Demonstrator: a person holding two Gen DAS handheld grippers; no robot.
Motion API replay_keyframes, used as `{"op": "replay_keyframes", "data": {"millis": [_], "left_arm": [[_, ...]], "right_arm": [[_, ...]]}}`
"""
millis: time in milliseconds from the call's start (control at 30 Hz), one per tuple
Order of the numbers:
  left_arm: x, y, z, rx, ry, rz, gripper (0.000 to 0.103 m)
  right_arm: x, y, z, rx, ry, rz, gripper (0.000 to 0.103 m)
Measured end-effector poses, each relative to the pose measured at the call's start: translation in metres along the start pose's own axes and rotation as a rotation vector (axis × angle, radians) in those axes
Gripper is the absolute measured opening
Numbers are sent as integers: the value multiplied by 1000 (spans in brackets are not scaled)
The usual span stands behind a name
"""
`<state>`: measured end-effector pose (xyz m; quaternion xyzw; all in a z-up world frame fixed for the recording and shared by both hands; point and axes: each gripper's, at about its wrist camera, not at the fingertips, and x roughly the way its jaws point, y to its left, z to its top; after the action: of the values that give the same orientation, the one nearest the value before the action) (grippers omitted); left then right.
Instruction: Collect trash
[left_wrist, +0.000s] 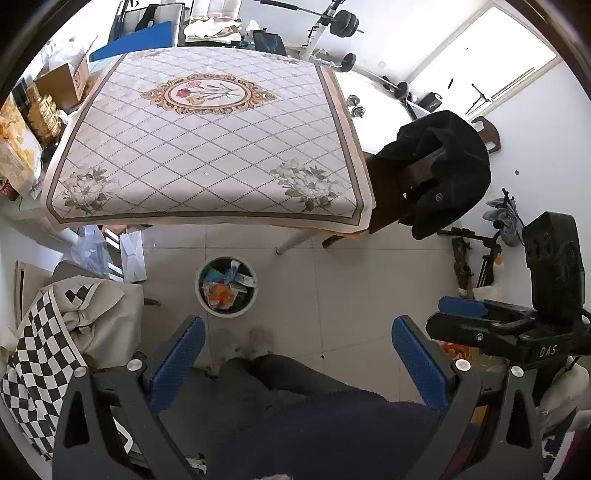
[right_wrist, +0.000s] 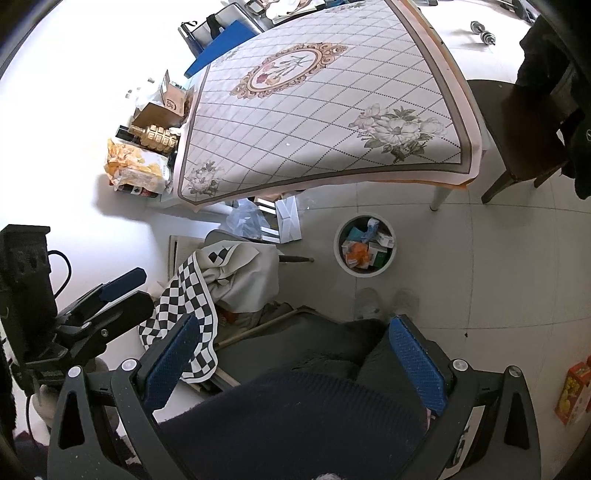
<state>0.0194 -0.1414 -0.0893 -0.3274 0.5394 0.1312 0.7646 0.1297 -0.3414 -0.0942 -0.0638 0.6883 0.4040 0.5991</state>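
A round white trash bin (left_wrist: 221, 313) (right_wrist: 364, 273) stands on the tiled floor just in front of the table and holds several wrappers and cartons, among them an orange wrapper (left_wrist: 218, 295) (right_wrist: 356, 253). My left gripper (left_wrist: 299, 354) hangs open above a person's lap, near the bin, with nothing between its blue pads (left_wrist: 181, 354). My right gripper (right_wrist: 295, 354) is likewise open and holds nothing; it also shows side-on at the right of the left wrist view. The table (left_wrist: 207, 147) (right_wrist: 325, 122) wears a diamond-patterned floral cloth with nothing on it.
A chair draped with a black jacket (left_wrist: 443, 166) stands right of the table. A checkered cloth (left_wrist: 48, 350) (right_wrist: 192, 295) covers a seat on the left. Boxes and snack bags (right_wrist: 136, 166) crowd the table's left side. Barbell weights (left_wrist: 343, 24) lie behind.
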Motion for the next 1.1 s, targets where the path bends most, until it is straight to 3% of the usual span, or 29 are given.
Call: {"op": "replay_keyframes", "data": {"millis": [1100], "left_arm": [[-6,-2,-13,-2,-7,-9,103]], "right_arm": [[-15,-1,-9,-35,17,4,103]]}}
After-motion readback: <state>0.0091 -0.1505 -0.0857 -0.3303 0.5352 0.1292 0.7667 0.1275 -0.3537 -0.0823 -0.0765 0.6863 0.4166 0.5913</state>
